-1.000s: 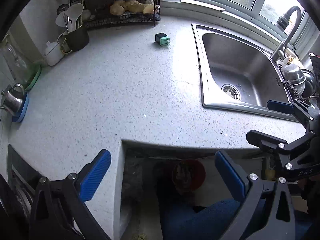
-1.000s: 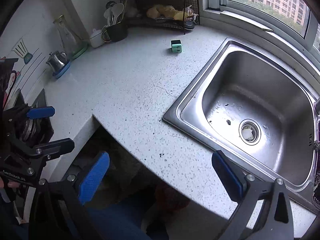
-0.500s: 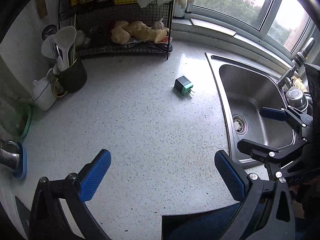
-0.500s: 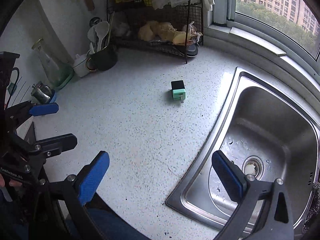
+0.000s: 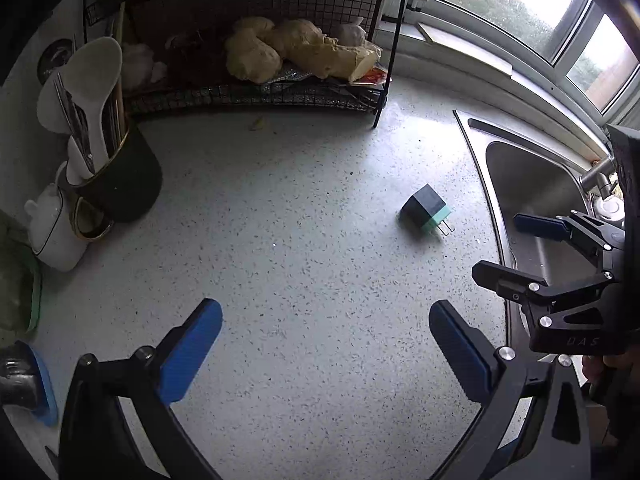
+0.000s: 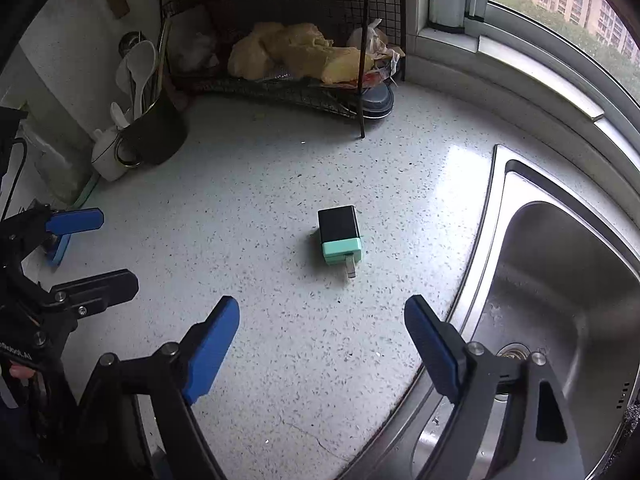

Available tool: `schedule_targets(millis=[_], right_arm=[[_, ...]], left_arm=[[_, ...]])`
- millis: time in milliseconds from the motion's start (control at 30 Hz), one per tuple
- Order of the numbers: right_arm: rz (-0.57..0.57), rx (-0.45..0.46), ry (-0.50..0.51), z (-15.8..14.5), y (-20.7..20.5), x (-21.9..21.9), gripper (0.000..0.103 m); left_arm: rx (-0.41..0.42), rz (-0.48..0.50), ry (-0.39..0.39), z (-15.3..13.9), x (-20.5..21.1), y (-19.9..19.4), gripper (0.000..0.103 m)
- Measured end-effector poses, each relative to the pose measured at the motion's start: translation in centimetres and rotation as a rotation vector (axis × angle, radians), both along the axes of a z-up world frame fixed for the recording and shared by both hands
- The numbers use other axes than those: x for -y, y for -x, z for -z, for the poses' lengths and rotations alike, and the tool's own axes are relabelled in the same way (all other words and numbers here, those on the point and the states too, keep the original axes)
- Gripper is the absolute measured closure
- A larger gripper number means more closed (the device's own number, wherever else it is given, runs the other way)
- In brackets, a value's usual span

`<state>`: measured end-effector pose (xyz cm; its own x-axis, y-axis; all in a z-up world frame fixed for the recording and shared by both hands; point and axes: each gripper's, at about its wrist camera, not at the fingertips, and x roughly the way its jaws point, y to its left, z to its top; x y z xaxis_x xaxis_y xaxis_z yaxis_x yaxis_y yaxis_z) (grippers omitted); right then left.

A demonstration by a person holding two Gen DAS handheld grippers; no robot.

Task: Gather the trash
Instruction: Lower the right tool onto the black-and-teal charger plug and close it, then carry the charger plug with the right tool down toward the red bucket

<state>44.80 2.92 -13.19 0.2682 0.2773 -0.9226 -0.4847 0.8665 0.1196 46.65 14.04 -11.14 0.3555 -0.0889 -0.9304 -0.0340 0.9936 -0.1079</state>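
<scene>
Charger [image 6: 340, 235] lying alone on speckled counter [image 6: 248, 208], prongs toward camera, between wire rack [image 6: 304, 92] and sink [image 6: 568, 280], near sink rim, touching neither. Right gripper [image 6: 320, 344] above counter, just short of charger, blue pads wide apart but closing, nothing between them. Left gripper [image 5: 324, 344] further left over bare counter, jaws spread, empty. Dark cup [image 5: 120, 184] with spoons and white jug [image 5: 56, 232] at far left, well apart from charger.

Daylight from the window [image 6: 560, 12], countertop [image 6: 452, 168] glare, dim rack corner, fisheye-warped dark edges
</scene>
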Motion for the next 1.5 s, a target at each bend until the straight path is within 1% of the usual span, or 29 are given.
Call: schedule_targets(millis=[100, 233, 300, 367, 433, 567, 667, 700, 733, 800, 900, 1000, 1167, 1367, 1500], right_arm=[[-0.011, -0.014, 0.015, 0.7, -1.1, -0.7, 0.024], [-0.016, -0.043, 0.043, 2.3, -2.7, -1.4, 0.026], [-0.018, -0.064, 0.05, 3.2, -3.4, -1.7, 0.033], [-0.024, -0.068, 0.062, 3.6, -4.0, -2.0, 0.037], [-0.03, -0.07, 0.065, 3.9, -4.4, -2.2, 0.043], [-0.045, -0.067, 0.08, 4.5, -5.1, -2.8, 0.046], [-0.045, -0.092, 0.077, 5.1, -5.5, -3.0, 0.057], [-0.048, -0.091, 0.079, 5.1, -5.5, -3.0, 0.06], [-0.053, -0.079, 0.085, 5.0, -5.5, -3.2, 0.066], [-0.065, -0.076, 0.092, 4.9, -5.4, -3.3, 0.073], [-0.076, -0.081, 0.084, 4.6, -4.9, -3.4, 0.073], [-0.09, -0.086, 0.086, 4.6, -4.1, -4.4, 0.073], [-0.106, -0.08, 0.077, 4.1, -0.6, -4.0, 0.073], [-0.113, -0.063, 0.056, 2.0, 3.1, -3.0, 0.073], [-0.128, -0.042, 0.04, 0.0, 6.5, -2.0, 0.073]], left_arm=[[-0.01, 0.009, 0.008, 0.9, -0.4, -1.6, 0.0], [-0.035, 0.021, 0.013, 2.5, -0.7, -3.0, 0.0], [-0.049, 0.024, 0.02, 3.3, -0.8, -3.7, 0.0], [-0.057, 0.029, 0.025, 3.8, -1.0, -4.2, 0.0], [-0.061, 0.035, 0.021, 4.2, -1.0, -4.6, 0.0], [-0.069, 0.04, 0.025, 4.6, -1.0, -5.1, 0.0], [-0.075, 0.039, 0.018, 4.9, -1.0, -5.4, 0.0], [-0.076, 0.037, 0.018, 4.9, -1.0, -5.4, 0.0], [-0.076, 0.035, 0.019, 4.9, -1.1, -5.4, 0.0], [-0.073, 0.03, 0.021, 4.8, -1.2, -5.2, 0.0], [-0.063, 0.024, 0.027, 4.5, -1.3, -4.6, 0.0], [-0.054, 0.017, 0.03, 4.1, -1.4, -3.4, 0.0], [-0.046, 0.009, 0.043, 3.7, -0.7, -1.7, 0.0], [-0.031, 0.02, 0.033, 2.7, 1.1, 0.9, 0.0], [-0.018, 0.02, 0.022, 1.9, 2.5, 2.9, 0.0]])
